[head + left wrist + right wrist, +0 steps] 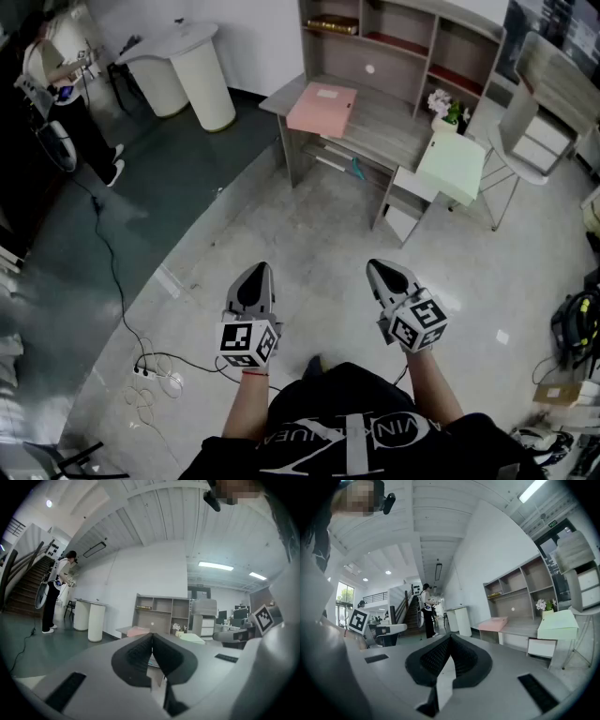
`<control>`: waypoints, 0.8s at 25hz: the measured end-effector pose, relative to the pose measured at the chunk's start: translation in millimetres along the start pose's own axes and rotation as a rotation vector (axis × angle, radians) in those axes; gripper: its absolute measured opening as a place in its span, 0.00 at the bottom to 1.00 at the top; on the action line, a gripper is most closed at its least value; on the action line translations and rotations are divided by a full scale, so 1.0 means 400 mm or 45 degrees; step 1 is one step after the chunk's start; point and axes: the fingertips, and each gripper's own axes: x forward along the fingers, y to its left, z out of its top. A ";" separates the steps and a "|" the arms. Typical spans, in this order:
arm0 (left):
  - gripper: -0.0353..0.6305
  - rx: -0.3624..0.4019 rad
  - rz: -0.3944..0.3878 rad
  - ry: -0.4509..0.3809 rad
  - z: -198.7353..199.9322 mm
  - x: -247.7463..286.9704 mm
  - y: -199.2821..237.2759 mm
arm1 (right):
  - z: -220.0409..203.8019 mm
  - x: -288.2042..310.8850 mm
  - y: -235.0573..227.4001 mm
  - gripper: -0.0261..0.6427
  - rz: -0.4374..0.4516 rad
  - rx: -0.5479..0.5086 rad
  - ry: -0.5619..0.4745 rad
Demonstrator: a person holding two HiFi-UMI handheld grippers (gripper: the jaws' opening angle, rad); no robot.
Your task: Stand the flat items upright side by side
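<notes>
1 pink folder [321, 108] | 1 green folder [452, 167] | left tool [256, 272], right tool [378, 269] closed

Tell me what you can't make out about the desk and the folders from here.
- Pink folder: its label is too small to read in the head view.
- Green folder: hides whatever lies under it, head view.
- Top-shelf items: too small to identify, head view.
- Desk: mostly hidden behind the left gripper in its own view.
</notes>
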 end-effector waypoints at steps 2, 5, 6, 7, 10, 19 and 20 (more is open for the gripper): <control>0.06 -0.002 -0.004 0.003 -0.002 0.005 0.006 | 0.003 0.005 0.000 0.05 -0.006 -0.005 -0.004; 0.06 -0.007 -0.005 0.008 -0.001 0.015 0.016 | 0.010 0.017 -0.003 0.05 -0.013 -0.008 -0.010; 0.06 -0.008 -0.003 0.011 -0.001 0.019 0.020 | 0.011 0.022 -0.006 0.05 -0.013 -0.008 -0.011; 0.06 -0.009 -0.001 0.013 -0.002 0.024 0.024 | 0.011 0.027 -0.009 0.05 -0.014 -0.008 -0.010; 0.06 -0.014 0.002 0.017 -0.006 0.036 0.037 | 0.006 0.041 -0.019 0.05 -0.018 -0.008 -0.005; 0.06 -0.024 -0.003 0.014 -0.003 0.072 0.102 | 0.006 0.099 -0.030 0.05 -0.065 -0.091 -0.003; 0.06 -0.019 -0.011 0.012 -0.003 0.075 0.108 | 0.007 0.101 -0.036 0.05 -0.092 -0.088 -0.016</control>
